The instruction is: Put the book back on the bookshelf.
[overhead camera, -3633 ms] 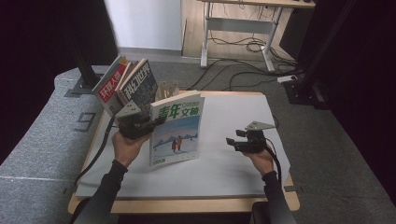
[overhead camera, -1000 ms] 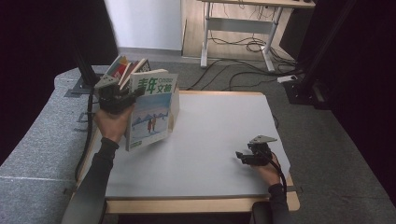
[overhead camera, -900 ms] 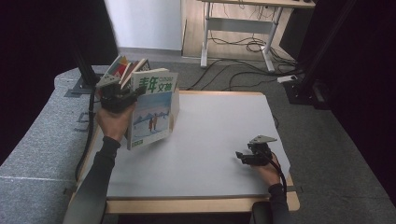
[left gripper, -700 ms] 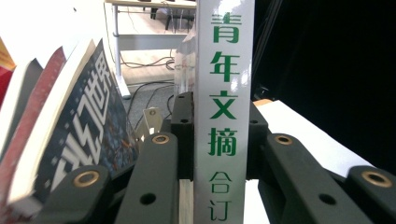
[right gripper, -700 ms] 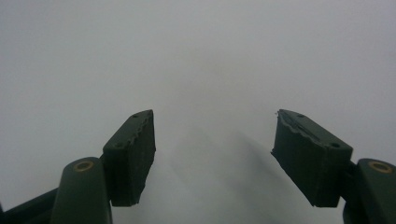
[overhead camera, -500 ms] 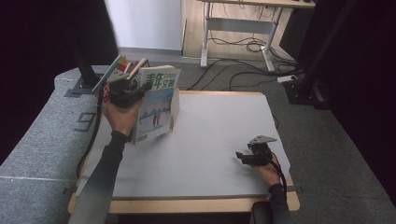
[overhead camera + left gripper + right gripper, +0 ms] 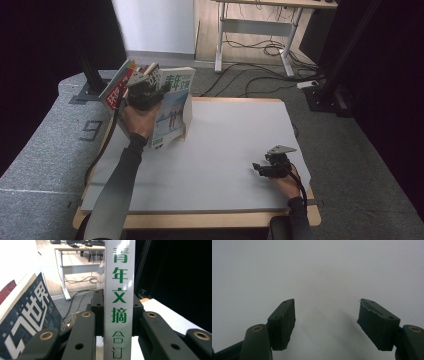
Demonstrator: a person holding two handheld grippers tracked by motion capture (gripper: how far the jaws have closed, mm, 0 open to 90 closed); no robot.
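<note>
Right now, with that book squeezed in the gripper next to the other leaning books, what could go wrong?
1. The left gripper pinches the thick white book with green lettering only at its spine, so it might swing or slip out.
2. The leaning dark magazine and red-covered one stand tilted close beside it; a bump could topple them off the white table edge.
</note>
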